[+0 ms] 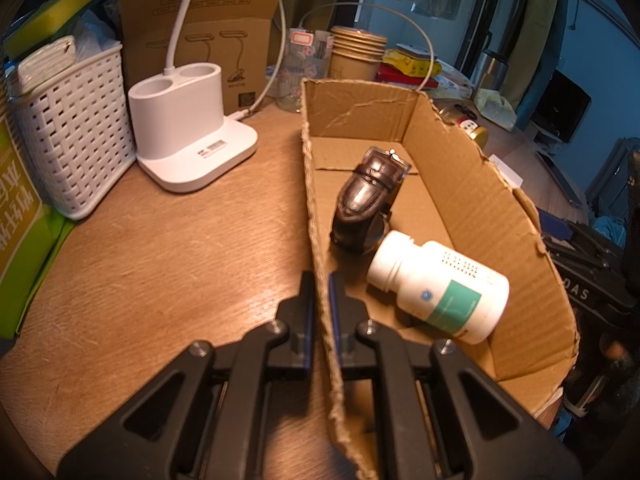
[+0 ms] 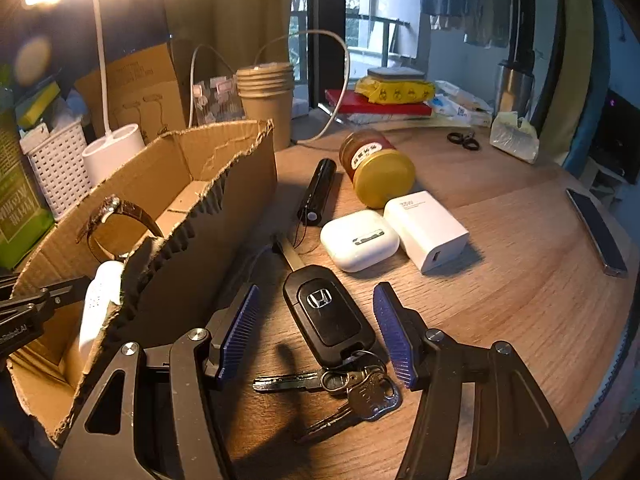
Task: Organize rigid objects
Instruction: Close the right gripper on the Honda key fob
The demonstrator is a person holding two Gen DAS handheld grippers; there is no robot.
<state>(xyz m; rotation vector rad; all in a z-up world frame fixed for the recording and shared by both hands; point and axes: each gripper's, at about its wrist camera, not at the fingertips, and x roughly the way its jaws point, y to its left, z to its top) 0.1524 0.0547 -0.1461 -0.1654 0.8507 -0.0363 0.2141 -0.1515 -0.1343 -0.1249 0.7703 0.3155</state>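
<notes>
Both right gripper (image 2: 316, 316) fingers flank the car key (image 2: 328, 316) on the table (image 2: 500, 300)

- Looks like I'm working in somebody's home, at a cluttered wooden desk (image 2: 500, 280).
- Far side: balcony window (image 2: 360, 20) and clothes on a line (image 2: 468, 4).
- Left: desk lamp (image 1: 192, 128), white basket (image 1: 76, 136).
- Near: car key (image 2: 332, 316), earbud case (image 2: 358, 238).
</notes>
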